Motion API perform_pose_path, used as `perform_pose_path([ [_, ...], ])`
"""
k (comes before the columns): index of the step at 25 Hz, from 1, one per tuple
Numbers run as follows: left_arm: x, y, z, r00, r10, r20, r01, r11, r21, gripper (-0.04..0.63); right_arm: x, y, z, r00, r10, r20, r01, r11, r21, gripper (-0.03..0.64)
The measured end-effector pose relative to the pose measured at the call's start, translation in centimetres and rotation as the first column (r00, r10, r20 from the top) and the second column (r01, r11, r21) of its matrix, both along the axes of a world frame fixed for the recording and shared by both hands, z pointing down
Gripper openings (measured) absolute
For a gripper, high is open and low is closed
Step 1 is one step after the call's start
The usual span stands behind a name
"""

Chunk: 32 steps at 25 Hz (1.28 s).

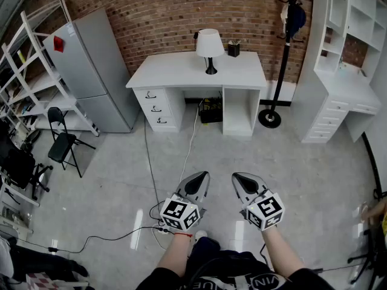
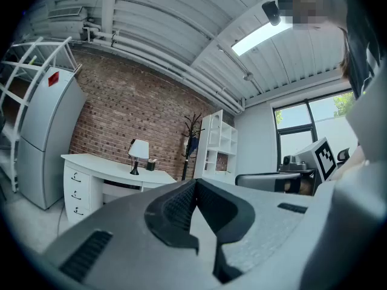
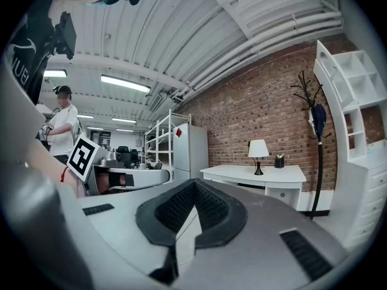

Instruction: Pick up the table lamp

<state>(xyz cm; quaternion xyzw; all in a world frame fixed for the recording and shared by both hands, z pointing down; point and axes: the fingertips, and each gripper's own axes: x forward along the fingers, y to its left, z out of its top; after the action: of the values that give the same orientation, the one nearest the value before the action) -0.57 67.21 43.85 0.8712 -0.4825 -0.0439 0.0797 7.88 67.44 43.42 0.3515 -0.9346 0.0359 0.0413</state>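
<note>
Head view: the table lamp point(image 1: 210, 48) stands upright on the white desk point(image 1: 175, 72), long axis vertical, white shade on top and black foot on the desktop. It is near the back edge by the brick wall, right of the middle, with a dark pen pot point(image 1: 233, 49) just beside it toward the right corner. The desktop's front and left parts are bare. The left gripper point(image 1: 204, 175) and right gripper point(image 1: 236, 176) hang side by side over the floor point(image 1: 302, 174), well apart from the desk and pointing toward it. A cable point(image 1: 147, 162) trails across the open floor between. A fridge point(image 1: 91, 71) flanks the desk's left end and a coat stand point(image 1: 283, 53) its right. Left gripper view: the jaws are clenched together on nothing, and the lamp point(image 2: 138, 153) shows upright on the far desk, left of the jaw line. Right gripper view: these jaws too are closed tight and empty, with the lamp point(image 3: 259, 152) upright to the right of them.
</note>
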Motion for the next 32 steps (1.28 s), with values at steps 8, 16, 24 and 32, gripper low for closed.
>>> perform_pose_path([
  [8,0.1,-2.4,0.0,1.0,-0.005,0.0,0.005,1.0,0.0,0.006,0.0,-2.7,0.4,1.0,0.009,-0.005,-0.009,1.0,-0.006,0.002],
  [16,0.8,-9.1,1.9,1.0,0.018,-0.017,-0.019,1.0,-0.02,0.006,0.2,-8.5,1.9,1.0,0.021,-0.015,-0.021,0.999,-0.029,0.002],
  [24,0.3,-18.4,1.6,0.998,0.055,-0.002,-0.055,0.998,-0.016,0.006,-0.8,-17.7,1.9,0.999,0.037,-0.003,-0.037,0.998,-0.051,0.002],
  [32,-2.1,-26.6,1.6,0.997,0.076,0.016,-0.076,0.997,-0.013,0.006,-3.4,-26.4,2.5,0.999,0.052,-0.004,-0.052,0.996,-0.072,0.002],
])
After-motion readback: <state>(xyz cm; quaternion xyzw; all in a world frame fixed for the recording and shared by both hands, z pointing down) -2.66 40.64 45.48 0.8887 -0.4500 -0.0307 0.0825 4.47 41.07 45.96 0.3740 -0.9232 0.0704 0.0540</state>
